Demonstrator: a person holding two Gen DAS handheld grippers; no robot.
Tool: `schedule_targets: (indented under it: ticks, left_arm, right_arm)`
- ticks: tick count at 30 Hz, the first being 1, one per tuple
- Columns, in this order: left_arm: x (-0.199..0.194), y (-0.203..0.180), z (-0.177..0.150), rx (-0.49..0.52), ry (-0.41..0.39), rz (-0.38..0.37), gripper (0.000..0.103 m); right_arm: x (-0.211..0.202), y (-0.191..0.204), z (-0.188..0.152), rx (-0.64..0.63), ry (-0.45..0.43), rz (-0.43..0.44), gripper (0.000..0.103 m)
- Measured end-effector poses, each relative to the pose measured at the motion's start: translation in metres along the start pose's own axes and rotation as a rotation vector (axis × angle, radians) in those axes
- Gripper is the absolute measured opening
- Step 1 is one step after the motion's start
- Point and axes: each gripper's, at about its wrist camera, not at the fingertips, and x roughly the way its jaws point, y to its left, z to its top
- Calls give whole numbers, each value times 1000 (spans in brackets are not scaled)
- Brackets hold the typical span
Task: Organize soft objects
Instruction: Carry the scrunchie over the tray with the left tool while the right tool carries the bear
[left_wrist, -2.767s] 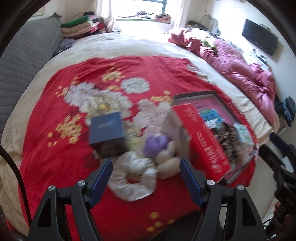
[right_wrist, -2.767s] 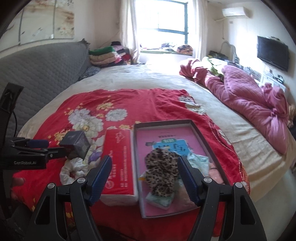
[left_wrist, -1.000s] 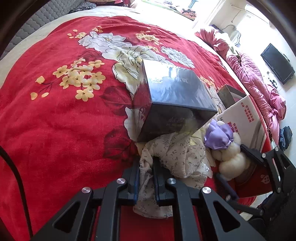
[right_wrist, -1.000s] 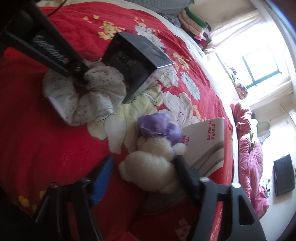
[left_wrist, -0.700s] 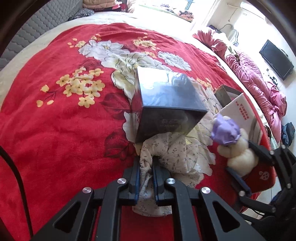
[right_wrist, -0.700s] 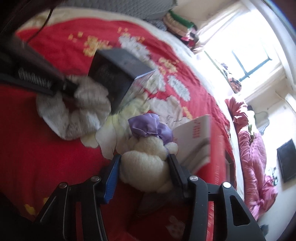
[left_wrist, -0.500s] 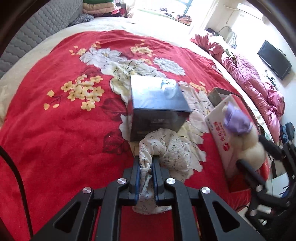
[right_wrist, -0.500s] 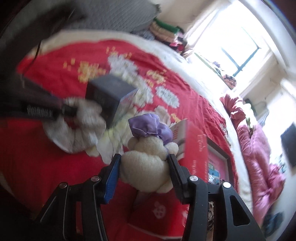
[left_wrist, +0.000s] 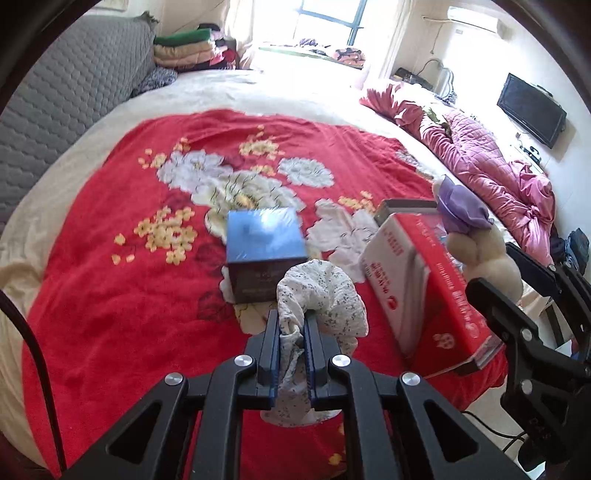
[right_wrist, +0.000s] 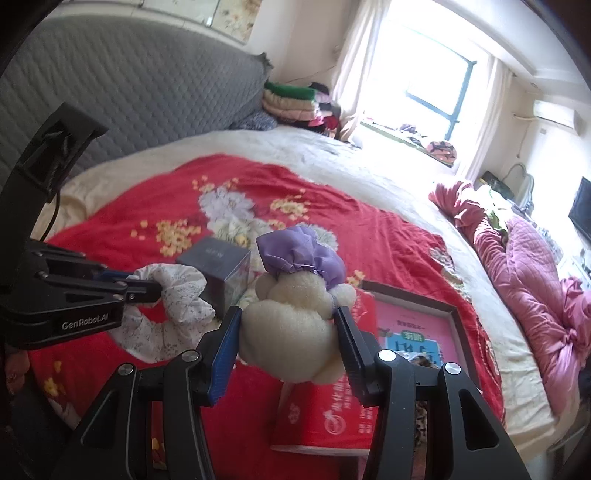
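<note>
Floral white fabric of the scrunchie (left_wrist: 320, 295) is pinched in my left gripper (left_wrist: 291, 345), lifted just in front of the dark blue box (left_wrist: 263, 254) on the red blanket (left_wrist: 110, 295). To the box's right, my right gripper (right_wrist: 288, 341) squeezes the cream plush toy (right_wrist: 291, 332) in its purple cap, held above the red tissue pack (right_wrist: 325, 413) beside the tray (right_wrist: 417, 301).

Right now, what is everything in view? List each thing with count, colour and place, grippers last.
Scrunchie: one, white speckled, held above the blanket.
Plush toy: one, cream with purple cap, held over the red pack.
Dark box: one, navy, mid-blanket.
Red pack: one, red and white, beside the tray.
Tray: one, dark frame, pink inside, right of the pack.
Blanket: one, red floral, on the bed.
Left gripper: shut on the scrunchie.
Right gripper: shut on the plush toy.
</note>
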Motion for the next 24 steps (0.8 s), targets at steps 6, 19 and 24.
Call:
schedule_targets:
  ticks: [6, 19, 24]
  left_arm:
    - [-22, -37, 14, 52, -39, -23, 11]
    - [-12, -161, 44, 228, -52, -130, 11]
    - [11, -205, 44, 301, -11, -161, 11]
  right_arm:
    - [-23, -32, -5, 78, -36, -32, 52]
    - [-61, -148, -54, 298, -23, -230, 53]
    - [-67, -180, -80, 369, -6, -264, 53]
